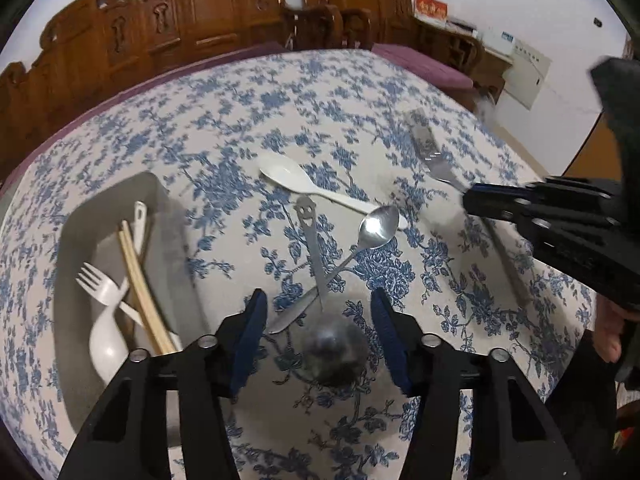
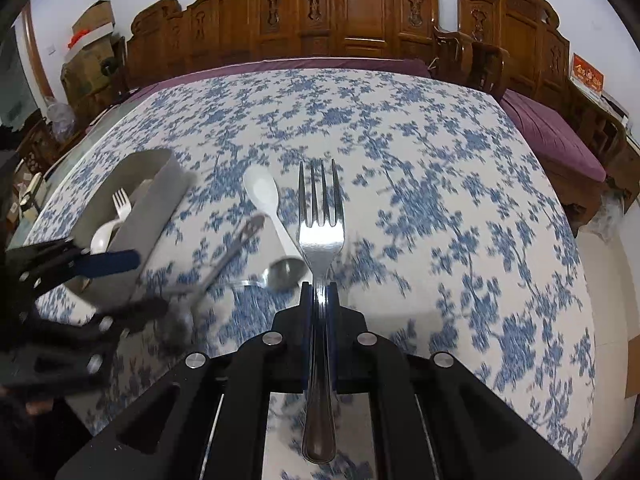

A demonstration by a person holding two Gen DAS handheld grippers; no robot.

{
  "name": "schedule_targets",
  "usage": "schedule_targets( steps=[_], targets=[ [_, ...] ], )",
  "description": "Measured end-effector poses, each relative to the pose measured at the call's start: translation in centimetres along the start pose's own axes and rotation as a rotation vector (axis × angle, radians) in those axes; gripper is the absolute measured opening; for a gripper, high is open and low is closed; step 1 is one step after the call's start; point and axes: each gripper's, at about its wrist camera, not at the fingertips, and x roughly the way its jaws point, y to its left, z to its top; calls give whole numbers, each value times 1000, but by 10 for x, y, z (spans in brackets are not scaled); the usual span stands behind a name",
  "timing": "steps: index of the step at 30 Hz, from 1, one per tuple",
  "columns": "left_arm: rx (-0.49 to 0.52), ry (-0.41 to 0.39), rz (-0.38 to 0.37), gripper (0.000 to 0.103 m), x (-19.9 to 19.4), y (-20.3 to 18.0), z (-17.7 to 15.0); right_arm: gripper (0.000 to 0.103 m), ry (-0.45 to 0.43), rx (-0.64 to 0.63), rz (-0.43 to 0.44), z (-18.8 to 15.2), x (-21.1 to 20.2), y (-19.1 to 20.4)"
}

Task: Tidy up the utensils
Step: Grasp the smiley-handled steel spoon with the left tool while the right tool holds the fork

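My right gripper (image 2: pixel 319 292) is shut on a metal fork (image 2: pixel 321 220) and holds it above the table, tines pointing away. It also shows in the left wrist view (image 1: pixel 470 196), with the fork (image 1: pixel 430 148) blurred. My left gripper (image 1: pixel 318 320) is open over a steel ladle (image 1: pixel 334 352) with a smiley handle, crossed by a metal spoon (image 1: pixel 378 226). A white plastic spoon (image 1: pixel 284 174) lies beyond them. The grey tray (image 1: pixel 160 208) at left holds a white fork (image 1: pixel 98 282), a white spoon and chopsticks (image 1: pixel 140 280).
The table wears a blue floral cloth (image 2: pixel 440 200). Carved wooden chairs (image 2: pixel 348 12) and purple cushions (image 2: pixel 552 136) ring its far edge. The person's hand (image 1: pixel 608 340) is at the right edge.
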Motion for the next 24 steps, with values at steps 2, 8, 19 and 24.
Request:
schedule_targets(
  steps=[2,8,19,24],
  targets=[
    [-21,39,-10,39,11,0,2,8,0,-1,4,-6,-3,-4],
    [-18,125,-1,25,39,-5,3,8,4,6,13,-18,-7,-15],
    [-40,151,9,13,52,-8,10,8,-10,18,39,-23,-11,-17],
    [-39,148,11,6,54,-6,12,8,-20,10,44,-21,-14,-13]
  ],
)
